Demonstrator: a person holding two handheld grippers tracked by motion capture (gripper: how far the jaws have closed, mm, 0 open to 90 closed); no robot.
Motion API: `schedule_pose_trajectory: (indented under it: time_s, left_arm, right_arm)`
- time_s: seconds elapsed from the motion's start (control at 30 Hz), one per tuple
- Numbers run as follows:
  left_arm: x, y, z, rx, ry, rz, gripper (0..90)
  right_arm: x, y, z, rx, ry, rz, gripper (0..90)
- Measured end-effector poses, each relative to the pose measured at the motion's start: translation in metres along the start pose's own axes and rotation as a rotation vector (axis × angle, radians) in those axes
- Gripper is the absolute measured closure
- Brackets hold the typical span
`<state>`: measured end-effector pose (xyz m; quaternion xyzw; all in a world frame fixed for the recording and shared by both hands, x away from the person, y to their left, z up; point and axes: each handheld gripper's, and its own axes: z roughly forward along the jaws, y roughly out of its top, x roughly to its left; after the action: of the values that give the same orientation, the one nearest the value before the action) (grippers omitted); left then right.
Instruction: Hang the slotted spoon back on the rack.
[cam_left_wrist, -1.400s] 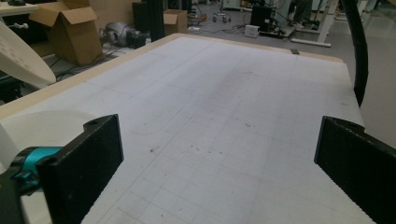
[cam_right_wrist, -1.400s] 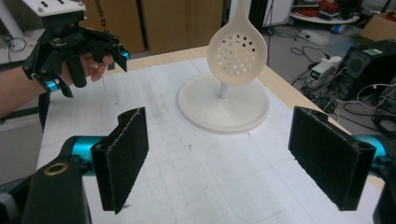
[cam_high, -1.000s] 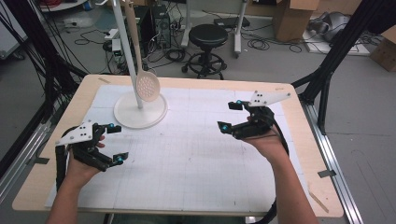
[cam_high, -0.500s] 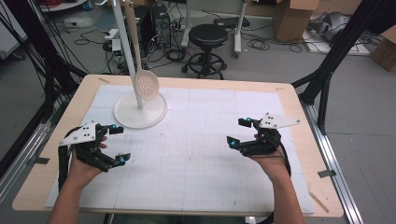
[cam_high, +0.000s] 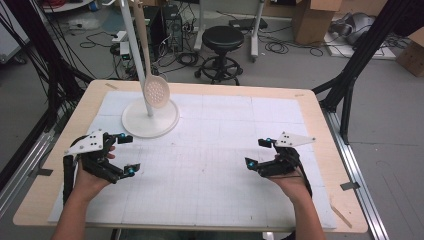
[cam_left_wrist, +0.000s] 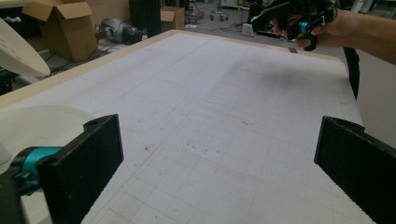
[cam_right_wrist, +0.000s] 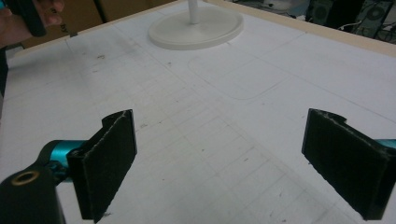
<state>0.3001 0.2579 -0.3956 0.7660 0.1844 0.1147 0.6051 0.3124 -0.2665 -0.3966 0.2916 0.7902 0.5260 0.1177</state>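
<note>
Both the left gripper (cam_high: 126, 154) and right gripper (cam_high: 256, 152) gape wide, empty; a careless forward sweep by the left could topple the stand (cam_high: 150, 120) ahead.

1. Light: you get even, fairly bright indoor light; the white mat (cam_high: 210, 150) reads clean, without glare.
2. Shadows: soft and faint; a dim patch lies under the right gripper (cam_left_wrist: 292, 21).
3. Focus: your gripper views run soft; near jaws slightly blurred, background grainy.
4. Distortion: mild wide-angle stretch at edges.
</note>
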Motion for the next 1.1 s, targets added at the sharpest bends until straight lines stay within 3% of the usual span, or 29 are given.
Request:
schedule_pose_trajectory:
  time_s: [0.1, 0.57, 1.1]
  left_arm:
    - [0.001, 0.000, 0.001, 0.001, 0.000, -0.002, 1.8]
    - [0.000, -0.003, 0.008, 0.010, -0.024, -0.001, 1.8]
    - [0.003, -0.004, 0.009, 0.017, -0.013, -0.006, 1.8]
  right_arm:
    - [-0.001, -0.001, -0.001, -0.005, 0.008, 0.009, 1.1]
    - [-0.007, -0.009, -0.008, -0.020, -0.033, 0.018, 1.1]
    - [-0.005, -0.011, -0.002, 0.015, -0.010, 0.014, 1.1]
